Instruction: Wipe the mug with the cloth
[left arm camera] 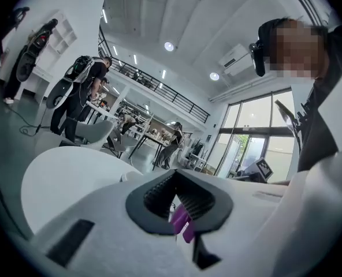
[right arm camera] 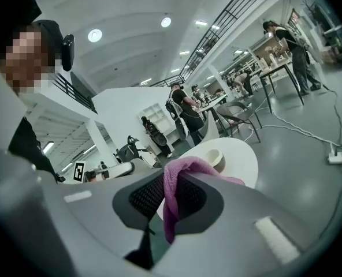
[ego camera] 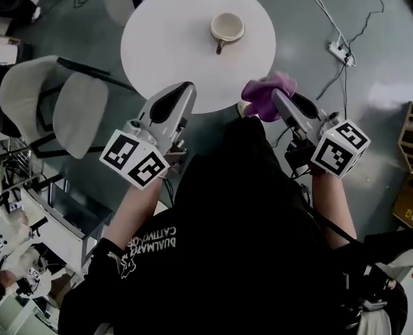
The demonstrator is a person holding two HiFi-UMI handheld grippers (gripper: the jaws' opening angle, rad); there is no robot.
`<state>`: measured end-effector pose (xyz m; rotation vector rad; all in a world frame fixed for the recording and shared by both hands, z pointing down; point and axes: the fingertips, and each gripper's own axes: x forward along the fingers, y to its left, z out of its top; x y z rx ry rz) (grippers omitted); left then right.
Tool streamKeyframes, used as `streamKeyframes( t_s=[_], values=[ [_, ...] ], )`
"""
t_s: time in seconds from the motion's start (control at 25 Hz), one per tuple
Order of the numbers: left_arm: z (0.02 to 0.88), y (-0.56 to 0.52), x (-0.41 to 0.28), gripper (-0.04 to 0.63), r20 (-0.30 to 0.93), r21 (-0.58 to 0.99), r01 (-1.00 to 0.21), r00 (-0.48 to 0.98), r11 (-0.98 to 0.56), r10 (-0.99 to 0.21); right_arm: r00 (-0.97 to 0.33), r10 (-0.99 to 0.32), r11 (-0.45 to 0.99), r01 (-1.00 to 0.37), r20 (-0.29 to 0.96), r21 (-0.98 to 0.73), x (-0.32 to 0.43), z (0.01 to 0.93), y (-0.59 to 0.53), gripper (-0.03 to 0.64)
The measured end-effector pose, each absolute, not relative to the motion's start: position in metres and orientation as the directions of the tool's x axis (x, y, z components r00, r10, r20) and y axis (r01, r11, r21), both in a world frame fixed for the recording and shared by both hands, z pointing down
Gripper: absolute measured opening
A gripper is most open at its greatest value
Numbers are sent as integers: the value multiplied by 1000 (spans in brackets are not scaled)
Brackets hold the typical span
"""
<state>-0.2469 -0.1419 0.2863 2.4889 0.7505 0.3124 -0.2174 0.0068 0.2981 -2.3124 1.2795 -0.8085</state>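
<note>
Clamping a bunched purple cloth between its dark ribbed pads, the right hand-held gripper hangs at the near right rim of a round white tabletop. The fabric rises through the jaws, folds over their tips and trails a tail down the near side. Beside it, and apart from it, the left hand-held gripper hangs with its jaws together and its nose over the near rim of the same tabletop. In its own view a thin purple sliver shows in the slit between the pads, and what that sliver is cannot be told. Each tool carries a cube of black-and-white square markers at its rear, held close to the person's black shirt, with bare forearms reaching forward on either side. The cream mug stands upright on the far half of the tabletop, a little right of centre, mouth up and handle pointing back toward the person. It is well apart from both tools and not in contact with the cloth. To the left of the tabletop stands a white chair on the grey floor. To the right, a white power strip lies on the floor among loose cables. Farther off in the hall, other people stand at work tables beneath a railed gallery.
</note>
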Motion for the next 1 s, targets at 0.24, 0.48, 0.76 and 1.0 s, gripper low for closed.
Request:
streamKeyframes(
  t_s=[0.24, 0.48, 0.76, 1.0],
  values=[
    [330, -114, -199, -3, 150, 589, 353, 836, -727, 528, 325, -902, -430, -614, 285, -662, -171, 347, 14, 35],
    [361, -108, -149, 0, 207, 583, 247, 876, -774, 435, 131, -955, -288, -630, 267, -721, -123, 373, -6, 35],
    [407, -106, -117, 45, 353, 551, 96, 873, -829, 336, -71, -974, -122, -641, 216, -758, -84, 397, -28, 35],
    [438, -102, -92, 104, 476, 473, 36, 831, -880, 289, -208, -957, -10, -672, 202, -740, -67, 416, -52, 35]
  ],
)
